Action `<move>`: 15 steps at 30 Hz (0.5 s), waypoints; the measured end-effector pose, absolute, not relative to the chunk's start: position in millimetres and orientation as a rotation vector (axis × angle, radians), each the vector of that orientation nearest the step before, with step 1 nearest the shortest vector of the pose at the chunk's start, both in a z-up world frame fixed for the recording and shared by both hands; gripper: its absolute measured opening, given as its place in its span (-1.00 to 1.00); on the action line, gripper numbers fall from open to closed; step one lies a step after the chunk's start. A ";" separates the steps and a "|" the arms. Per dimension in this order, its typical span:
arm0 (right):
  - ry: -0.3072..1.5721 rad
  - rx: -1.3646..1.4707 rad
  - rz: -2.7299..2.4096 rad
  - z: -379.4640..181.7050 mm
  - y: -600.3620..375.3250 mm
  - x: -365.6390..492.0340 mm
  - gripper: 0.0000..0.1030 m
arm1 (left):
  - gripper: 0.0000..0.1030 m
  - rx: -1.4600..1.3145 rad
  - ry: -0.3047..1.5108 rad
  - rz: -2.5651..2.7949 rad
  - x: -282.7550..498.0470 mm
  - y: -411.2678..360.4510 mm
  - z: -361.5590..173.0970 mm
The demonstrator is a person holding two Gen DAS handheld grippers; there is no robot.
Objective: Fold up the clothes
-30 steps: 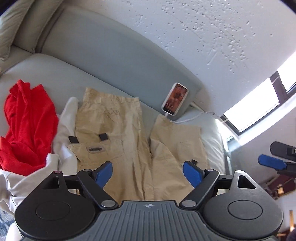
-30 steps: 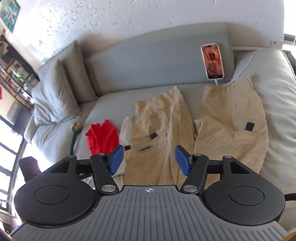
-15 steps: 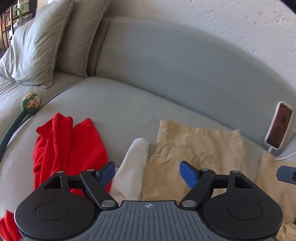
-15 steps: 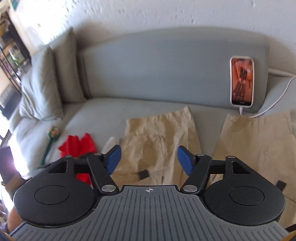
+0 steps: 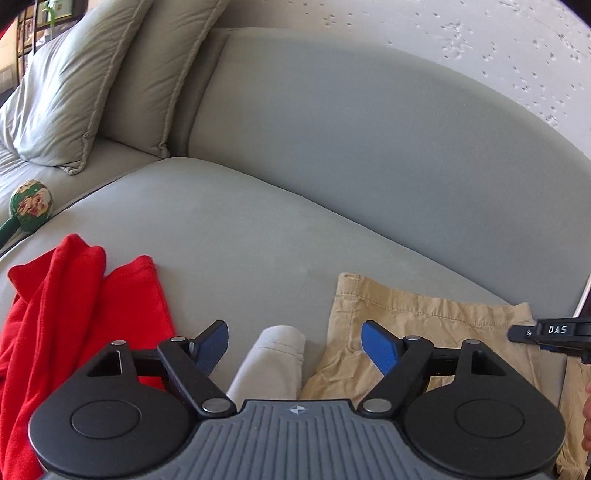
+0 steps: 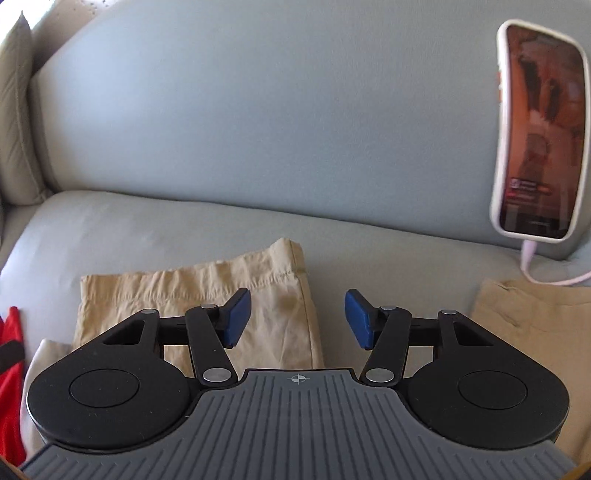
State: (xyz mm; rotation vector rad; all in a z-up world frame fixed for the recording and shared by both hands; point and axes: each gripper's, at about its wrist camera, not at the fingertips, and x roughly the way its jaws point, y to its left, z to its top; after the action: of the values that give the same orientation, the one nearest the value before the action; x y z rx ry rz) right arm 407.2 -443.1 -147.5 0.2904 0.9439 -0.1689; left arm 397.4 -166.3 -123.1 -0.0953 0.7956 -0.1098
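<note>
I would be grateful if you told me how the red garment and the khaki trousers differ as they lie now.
The red garment lies bunched in loose folds; the khaki trousers are spread fairly flat. The red one has no visible seams; the khaki shows a stitched hem. Both rest on the grey sofa seat, ungripped.

The sofa (image 5: pixel 229 221) is a pale grey-green, its cushions (image 5: pixel 62 96) a lighter sage, and the wall (image 5: pixel 480 33) behind is speckled white. On the seat lie khaki-tan trousers (image 6: pixel 236 291), a bright red garment (image 5: pixel 66 302) and an off-white piece (image 5: pixel 273 362), with a maraca (image 5: pixel 31 205) in green with a cream-and-red floral print. Both tools are black and ribbed grey with blue fingertips (image 6: pixel 236 317), and the white-cased phone (image 6: pixel 541 129) shows a reddish-brown screen with a pale pink cable (image 6: pixel 535 271).
</note>
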 end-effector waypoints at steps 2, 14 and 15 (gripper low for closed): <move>0.953 0.227 -0.165 -148.6 -437.8 406.6 -0.97 | 0.51 -0.069 0.792 -0.118 393.6 -172.6 -124.2; 0.909 0.174 -0.212 -116.2 -438.9 361.3 -0.01 | 0.64 0.030 0.832 -0.118 393.1 -180.8 -137.2; 0.914 0.198 -0.199 -107.8 -439.8 350.0 -0.01 | 0.64 0.030 0.850 -0.115 394.8 -180.1 -141.5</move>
State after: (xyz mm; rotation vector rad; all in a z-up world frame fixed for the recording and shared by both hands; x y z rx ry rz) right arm 350.0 -439.8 -107.8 0.1978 0.9139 -0.1985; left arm 394.8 -180.0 -141.5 0.0303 0.8501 -0.1145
